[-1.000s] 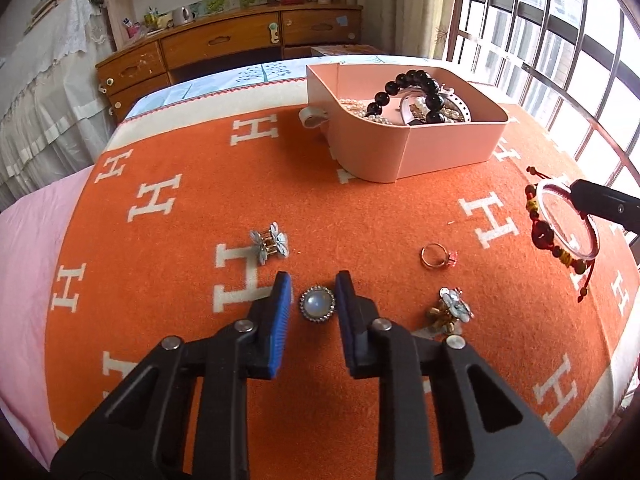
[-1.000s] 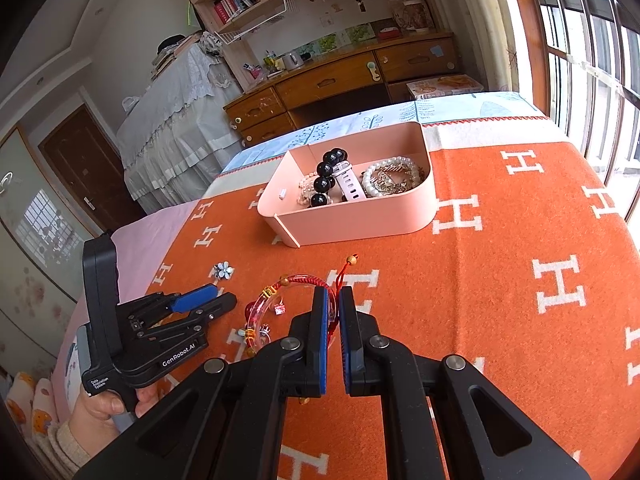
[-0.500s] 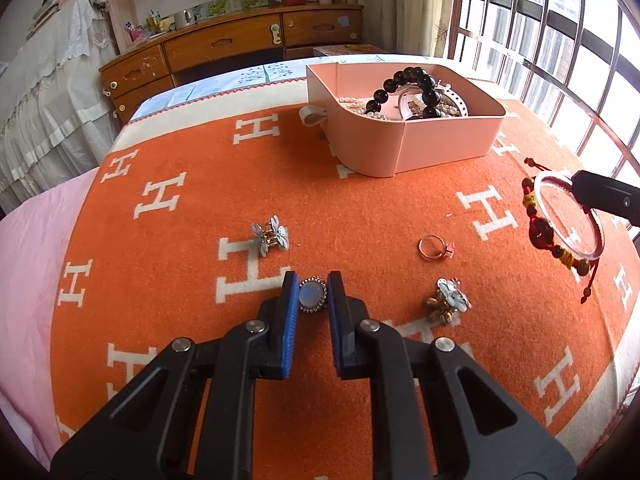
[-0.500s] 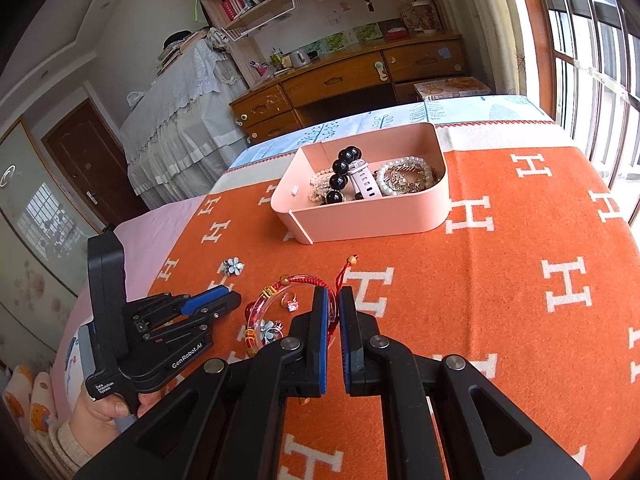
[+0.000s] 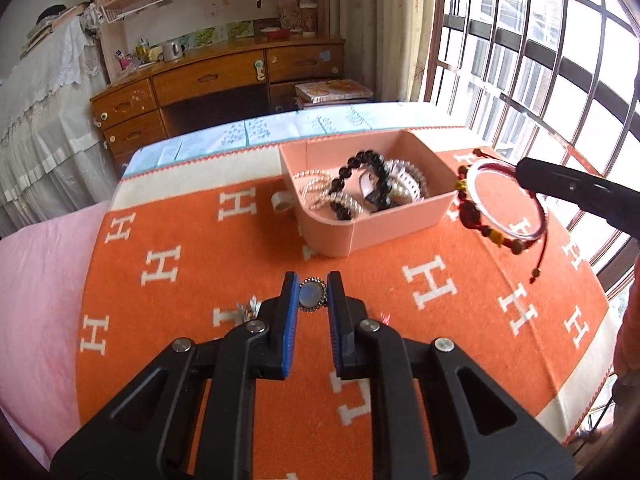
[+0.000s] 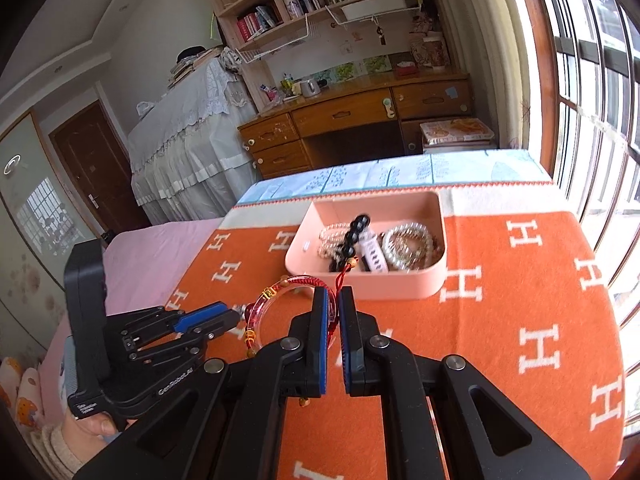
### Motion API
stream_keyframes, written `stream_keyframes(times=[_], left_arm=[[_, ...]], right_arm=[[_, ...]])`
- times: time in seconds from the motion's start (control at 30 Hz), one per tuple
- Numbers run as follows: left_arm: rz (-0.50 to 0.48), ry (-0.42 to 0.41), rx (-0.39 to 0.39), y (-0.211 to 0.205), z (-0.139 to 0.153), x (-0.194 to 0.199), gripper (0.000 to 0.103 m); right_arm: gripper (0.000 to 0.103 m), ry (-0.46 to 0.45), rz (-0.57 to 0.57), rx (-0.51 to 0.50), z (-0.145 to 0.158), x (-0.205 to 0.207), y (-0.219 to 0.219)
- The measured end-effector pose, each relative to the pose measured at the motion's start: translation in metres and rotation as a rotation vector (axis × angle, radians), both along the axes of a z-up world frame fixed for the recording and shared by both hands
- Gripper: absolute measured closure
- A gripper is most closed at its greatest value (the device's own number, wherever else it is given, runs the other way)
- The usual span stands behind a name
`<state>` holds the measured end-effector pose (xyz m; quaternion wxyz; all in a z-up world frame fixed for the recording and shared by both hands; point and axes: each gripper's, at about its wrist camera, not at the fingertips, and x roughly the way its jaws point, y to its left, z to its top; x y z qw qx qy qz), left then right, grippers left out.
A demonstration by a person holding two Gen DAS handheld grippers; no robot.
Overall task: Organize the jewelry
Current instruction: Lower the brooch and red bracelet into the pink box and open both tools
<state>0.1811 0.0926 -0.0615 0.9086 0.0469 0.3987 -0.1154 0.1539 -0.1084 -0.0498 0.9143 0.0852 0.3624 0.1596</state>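
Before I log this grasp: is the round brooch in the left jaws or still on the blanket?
In the jaws. The round brooch sits clamped between the left gripper's blue pads.

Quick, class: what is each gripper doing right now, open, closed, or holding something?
Left gripper: shut on the oval brooch.
Right gripper: shut on the red beaded bracelet.

1. Daylight is pouring in through the barred window (image 5: 532, 60) on the right, washing its panes out to white.
2. The orange blanket (image 5: 240, 248) is showing evenly lit, with only faint shadows.
3. Fisheye distortion is bending the desk (image 6: 360, 116) and darkening the corners.
4. The beads in the pink box (image 5: 400, 224) are looking slightly blurred.
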Motion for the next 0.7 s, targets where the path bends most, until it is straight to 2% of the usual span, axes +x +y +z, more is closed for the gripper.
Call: stream_keyframes(times=[0.17,0.3,0.47,0.6,0.7], left_arm=[[-0.016,-0.019,-0.019,-0.021,0.037,0.047,0.091],[0.004,0.009,-0.017,-0.035,0.044,0.092,0.091],[0.042,0.065,0.010,-0.047,0.024,0.140,0.091],[0.079,0.117,0.022,-0.048,-0.004,0.162,0.091],[0.083,0.168,0.010,-0.047,-0.021,0.171,0.091]], right_arm=[[0.098,0.014,-0.060,-0.005,0.018,0.051,-0.016],[0.098,0.069,-0.113,0.045,0.016,0.094,-0.035],[0.098,0.114,-0.175,0.068,0.006,0.142,-0.050],[0.098,0.146,-0.205,-0.007,-0.014,0.176,-0.039],[0.098,0.210,-0.190,-0.042,-0.039,0.195,-0.030]])
